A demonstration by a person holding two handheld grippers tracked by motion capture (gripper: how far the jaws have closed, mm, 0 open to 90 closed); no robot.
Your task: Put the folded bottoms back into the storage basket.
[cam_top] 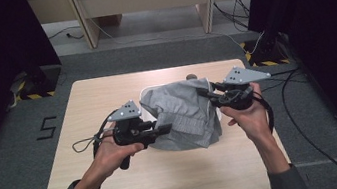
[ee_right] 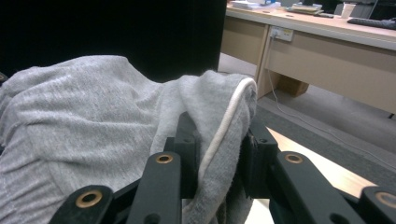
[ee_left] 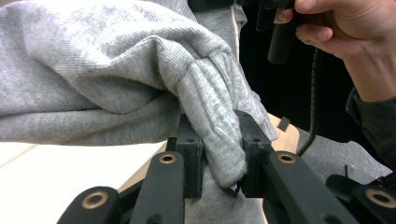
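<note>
two grippers pinch one grey garment [cam_top: 184, 115] from opposite sides over the middle of the wooden table [cam_top: 105, 91]. the garment, a soft sweatshirt-like knit, is bunched in a heap and draped over a white tub [cam_top: 145, 98] whose rim peeks out at its far left edge; one flap hangs over the near side toward the person.

the left gripper [cam_top: 164, 129] comes in from the left, lying roughly level and pointing right. the left hand [cam_top: 109, 151] wraps its handle from below, palm turned up, forearm slanting in from the bottom left corner. in the left gripper view [ee_left: 219, 151] its jaws are clamped on a ribbed cuff of the garment [ee_left: 116, 70], the fabric squeezed between the two pads.

the right gripper [cam_top: 205, 91] reaches in from the right at the far side of the heap, pointing left. the right hand [cam_top: 248, 115] grips it from beneath, wrist bent, forearm rising from the bottom right. in the right gripper view [ee_right: 219, 149] its jaws are closed on a folded edge of the garment [ee_right: 84, 116] with a white seam running between them.
</note>
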